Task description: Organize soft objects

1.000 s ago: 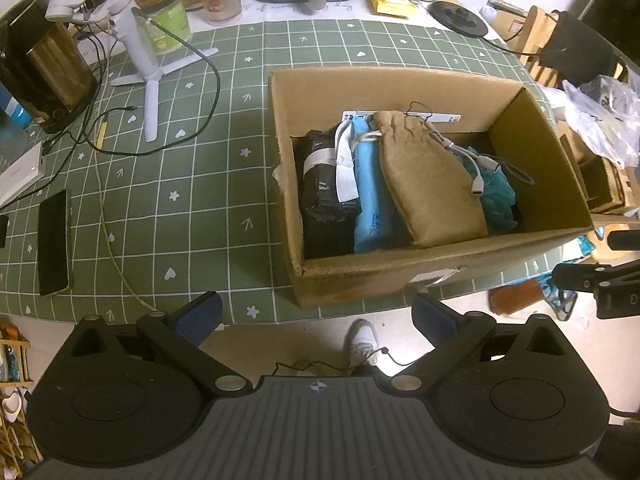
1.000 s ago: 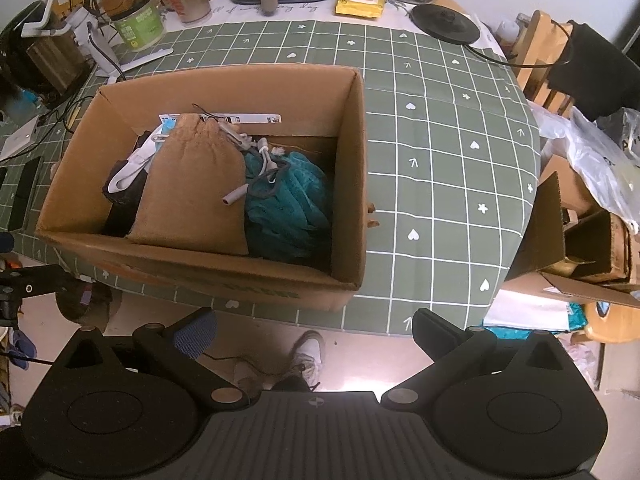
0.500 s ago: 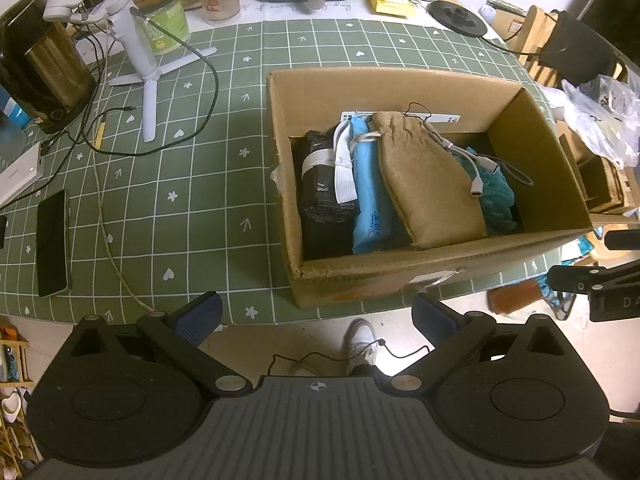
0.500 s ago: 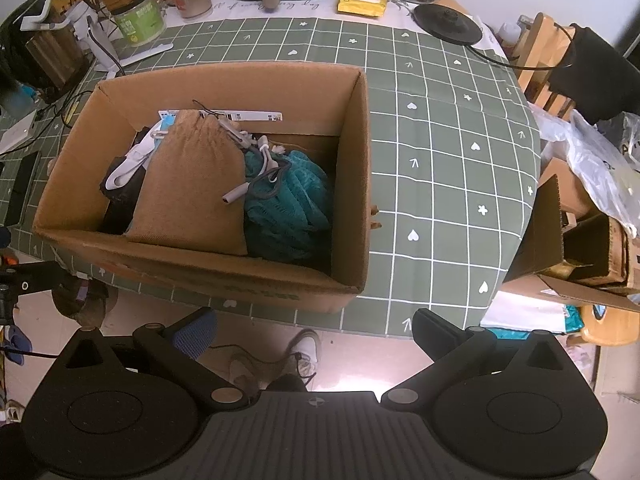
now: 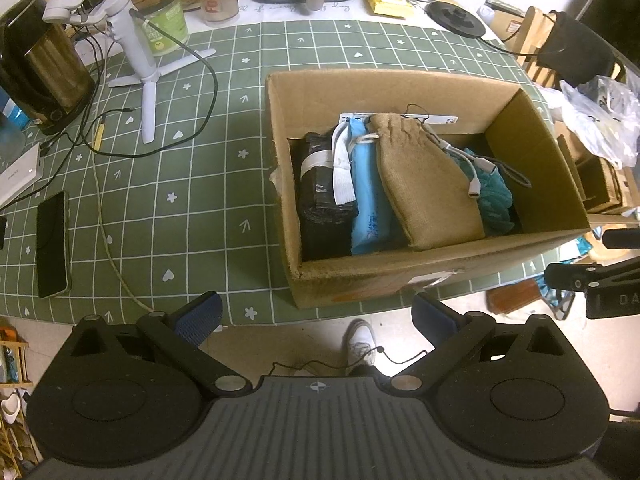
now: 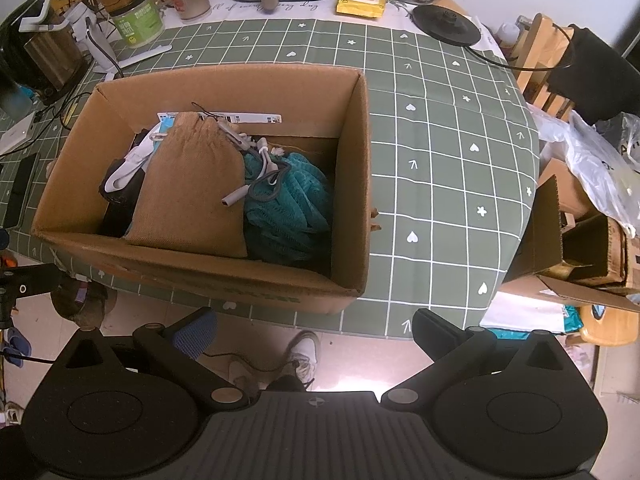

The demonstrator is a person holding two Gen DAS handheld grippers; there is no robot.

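2 grippers hang off the near edge of the counter (image 5: 192, 216), and both are empty from where I sit. My left gripper (image 5: 316, 316) has its fingers spread wide, with the blue pad of 1 finger (image 5: 199, 315) just over the counter's edge and the other over the floor. My right gripper (image 6: 314, 328) is spread just as wide, holding nothing, and below it I can see a white shoe (image 6: 303, 354) on the floor.

Ahead of both sits the cardboard box (image 5: 400, 276), open at the top, on the green grid cloth. All the soft things I can make out lie inside it, packed side by side. From the left wrist view, a black bundle (image 5: 324, 196) with a white strap (image 5: 342, 168) lies against the left wall, then a blue packet (image 5: 370, 204), then a tan cloth pouch (image 5: 428, 184) leaning over the packet, then a teal mesh sponge (image 5: 494, 196) toward the right wall. A grey cable (image 6: 256, 180) with a plug end rests across the pouch and the sponge. A white label strip (image 6: 240, 118) lies along the box's far wall.

Left of the box, well apart, I see a black phone (image 5: 52, 244), a white tripod stand (image 5: 144, 76) and a dark kettle (image 5: 44, 68). Loose cords run between them.
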